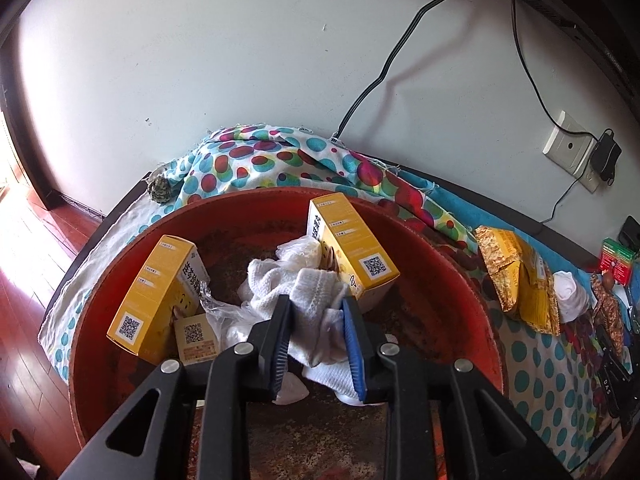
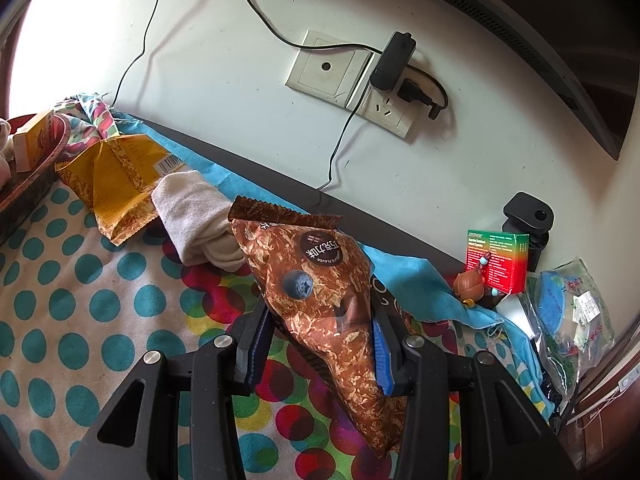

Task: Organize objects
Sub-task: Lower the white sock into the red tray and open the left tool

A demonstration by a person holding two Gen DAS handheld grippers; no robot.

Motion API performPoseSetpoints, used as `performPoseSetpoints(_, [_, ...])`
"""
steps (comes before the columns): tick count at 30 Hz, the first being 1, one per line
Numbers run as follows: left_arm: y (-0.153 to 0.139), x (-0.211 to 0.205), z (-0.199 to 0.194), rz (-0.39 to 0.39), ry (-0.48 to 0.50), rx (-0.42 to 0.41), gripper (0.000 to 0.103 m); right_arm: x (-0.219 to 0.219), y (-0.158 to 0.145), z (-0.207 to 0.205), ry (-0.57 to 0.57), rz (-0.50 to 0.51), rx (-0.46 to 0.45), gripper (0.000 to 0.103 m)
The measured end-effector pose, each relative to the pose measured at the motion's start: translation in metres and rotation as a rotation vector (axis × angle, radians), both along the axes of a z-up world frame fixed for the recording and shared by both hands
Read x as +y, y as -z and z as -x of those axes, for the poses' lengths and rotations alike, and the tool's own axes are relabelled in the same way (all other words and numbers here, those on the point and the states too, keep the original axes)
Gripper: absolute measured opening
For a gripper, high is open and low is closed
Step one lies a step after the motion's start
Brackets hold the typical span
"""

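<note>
A red basin (image 1: 460, 280) holds two upright yellow boxes (image 1: 156, 292) (image 1: 352, 240), a small box (image 1: 196, 338), crumpled plastic and a white knitted cloth (image 1: 312, 292). My left gripper (image 1: 316, 304) hangs over the basin. The cloth lies between its fingers and rests on the pile, and the pads stand a little apart from it. My right gripper (image 2: 320, 316) is shut on a brown chocolate snack bag (image 2: 320, 280) and holds it above the dotted tablecloth (image 2: 80, 320). The basin's edge (image 2: 36, 184) shows at the far left of the right wrist view.
A gold snack bag (image 2: 116, 176) and a rolled white cloth (image 2: 196, 212) lie between the basin and my right gripper. At the right are a green-red box (image 2: 500, 260), a small figurine (image 2: 472, 284) and a clear plastic bag (image 2: 568, 312). The wall with its socket (image 2: 352, 80) and cables runs close behind.
</note>
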State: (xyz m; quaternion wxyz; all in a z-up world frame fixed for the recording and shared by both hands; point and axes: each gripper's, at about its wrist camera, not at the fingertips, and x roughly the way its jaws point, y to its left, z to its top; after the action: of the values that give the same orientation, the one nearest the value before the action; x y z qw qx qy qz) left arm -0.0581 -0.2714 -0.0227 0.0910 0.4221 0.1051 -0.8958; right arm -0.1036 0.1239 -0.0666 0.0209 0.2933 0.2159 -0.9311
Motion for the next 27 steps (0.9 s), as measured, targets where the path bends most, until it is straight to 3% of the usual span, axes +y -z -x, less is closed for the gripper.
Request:
performPoseSetpoints(15, [-0.0047, 0.0076, -0.0016, 0.052, 0.049, -0.052, 0.036, -0.0001, -0.0002, -0.0009, 0.0, -0.005, 0.008, 0.04])
performPoseSetpoints(27, [-0.0075, 0.0077, -0.0026, 0.036, 0.053, -0.068, 0.044, 0.0013, -0.0019, -0.0032, 0.01, -0.001, 0.03, 0.04])
